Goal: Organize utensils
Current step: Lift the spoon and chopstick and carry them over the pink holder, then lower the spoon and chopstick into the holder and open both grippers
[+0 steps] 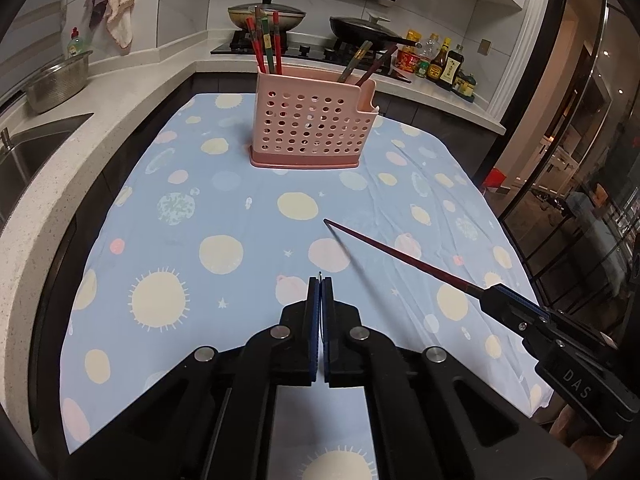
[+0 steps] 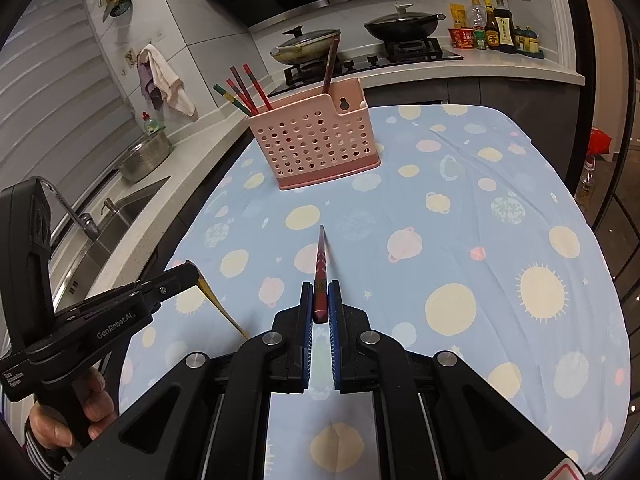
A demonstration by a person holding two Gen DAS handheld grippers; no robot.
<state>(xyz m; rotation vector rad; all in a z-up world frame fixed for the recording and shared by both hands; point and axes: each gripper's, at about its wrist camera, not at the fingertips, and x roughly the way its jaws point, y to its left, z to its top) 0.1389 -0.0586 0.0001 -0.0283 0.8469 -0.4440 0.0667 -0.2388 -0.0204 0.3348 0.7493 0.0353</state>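
Observation:
A pink perforated utensil holder (image 1: 313, 123) (image 2: 320, 140) stands on the far side of the table with several chopsticks in it. My right gripper (image 2: 321, 294) is shut on a dark red chopstick (image 2: 321, 268) that points toward the holder; it also shows in the left wrist view (image 1: 400, 255) beside the right gripper (image 1: 490, 294). My left gripper (image 1: 320, 282) is shut, with a thin tip showing between its pads. In the right wrist view the left gripper (image 2: 192, 272) holds a yellow-brown chopstick (image 2: 222, 306) that hangs down toward the cloth.
The table wears a blue cloth (image 1: 224, 208) with planets and suns. A sink (image 1: 24, 156) and a steel colander (image 1: 60, 80) lie left. A stove with two woks (image 1: 266, 14) and sauce bottles (image 1: 444, 62) stand behind the holder.

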